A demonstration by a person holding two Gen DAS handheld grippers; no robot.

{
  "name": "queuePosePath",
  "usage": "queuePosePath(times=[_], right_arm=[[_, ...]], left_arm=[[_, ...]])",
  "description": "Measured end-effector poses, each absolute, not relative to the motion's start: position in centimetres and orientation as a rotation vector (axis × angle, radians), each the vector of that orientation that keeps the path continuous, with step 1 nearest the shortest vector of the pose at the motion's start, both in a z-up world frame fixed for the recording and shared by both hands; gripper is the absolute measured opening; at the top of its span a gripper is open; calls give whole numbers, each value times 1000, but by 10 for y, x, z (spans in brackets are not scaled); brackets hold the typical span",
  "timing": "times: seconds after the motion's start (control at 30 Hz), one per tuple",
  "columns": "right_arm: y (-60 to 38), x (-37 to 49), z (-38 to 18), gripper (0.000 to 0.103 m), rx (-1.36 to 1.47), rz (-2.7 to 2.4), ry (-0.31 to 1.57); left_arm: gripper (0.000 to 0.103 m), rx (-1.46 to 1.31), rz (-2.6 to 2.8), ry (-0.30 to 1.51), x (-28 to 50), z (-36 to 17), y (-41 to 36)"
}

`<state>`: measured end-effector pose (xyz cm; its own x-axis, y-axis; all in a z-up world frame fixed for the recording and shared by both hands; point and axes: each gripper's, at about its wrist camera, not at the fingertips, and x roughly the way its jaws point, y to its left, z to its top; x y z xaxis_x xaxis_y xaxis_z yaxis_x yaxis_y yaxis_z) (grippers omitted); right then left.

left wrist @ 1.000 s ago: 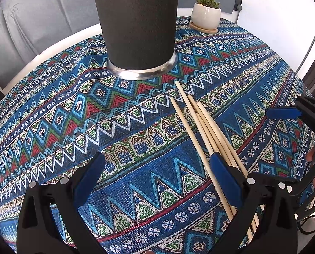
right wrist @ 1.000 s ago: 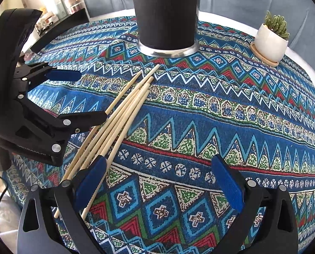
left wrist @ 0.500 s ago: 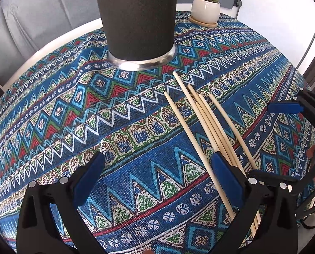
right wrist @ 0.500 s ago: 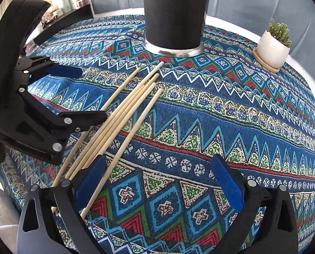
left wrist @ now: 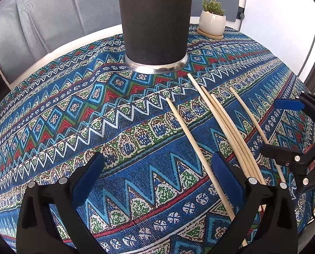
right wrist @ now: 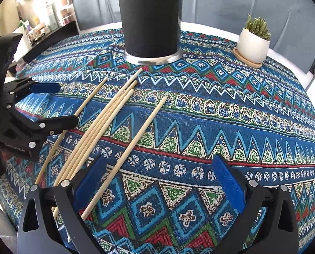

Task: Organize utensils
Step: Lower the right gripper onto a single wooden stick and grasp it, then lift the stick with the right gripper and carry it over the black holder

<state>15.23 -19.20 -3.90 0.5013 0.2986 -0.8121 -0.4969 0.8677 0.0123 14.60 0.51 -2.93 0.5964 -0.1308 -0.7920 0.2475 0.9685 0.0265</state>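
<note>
Several wooden chopsticks (left wrist: 225, 124) lie fanned out on the patterned tablecloth, and show in the right wrist view (right wrist: 106, 118) too. A tall black cup with a steel base (left wrist: 155, 27) stands upright behind them, seen also in the right wrist view (right wrist: 151, 21). My left gripper (left wrist: 157, 177) is open and empty, low over the cloth left of the sticks; it also shows in the right wrist view (right wrist: 51, 103). My right gripper (right wrist: 157, 180) is open and empty, right of the sticks; it also shows in the left wrist view (left wrist: 284, 127).
A small cactus in a white pot (left wrist: 212, 21) stands on a wooden coaster at the far right of the round table; it shows in the right wrist view (right wrist: 253, 42) too. Grey chairs stand behind the table. A shelf with bottles (right wrist: 49, 23) is at the left.
The chopsticks have spread apart: one has rolled left and one right of the bundle. Both grippers have drawn back slightly from the cup.
</note>
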Motion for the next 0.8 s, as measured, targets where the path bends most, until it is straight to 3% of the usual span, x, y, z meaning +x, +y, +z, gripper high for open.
queuePosePath(times=[0.2, 0.27, 0.3, 0.37, 0.43, 0.5, 0.57, 0.6, 0.8], right_arm=[[-191, 153, -38, 96, -247, 495, 940], [-191, 152, -38, 95, -270, 520, 955], [-193, 153, -38, 93, -279, 535, 958], [-197, 150, -36, 78, -284, 546, 951], [-206, 150, -30, 34, -277, 544, 942], [-218, 153, -28, 9, -266, 544, 938], [-229, 157, -29, 5, -244, 562, 943], [-233, 159, -28, 5, -233, 572, 954], [-251, 165, -30, 4, -138, 622, 968]], left_arm=[[95, 150, -238, 898, 142, -28, 5], [66, 174, -285, 875, 131, -24, 1], [61, 185, -303, 869, 125, -23, -2], [47, 194, -324, 864, 117, -22, -2], [44, 185, -333, 875, 114, -21, 4], [34, 174, -331, 893, 112, -19, 12], [12, 145, -326, 915, 111, -18, 25], [8, 121, -324, 932, 112, -19, 33], [5, -129, -367, 1015, 112, -22, 73]])
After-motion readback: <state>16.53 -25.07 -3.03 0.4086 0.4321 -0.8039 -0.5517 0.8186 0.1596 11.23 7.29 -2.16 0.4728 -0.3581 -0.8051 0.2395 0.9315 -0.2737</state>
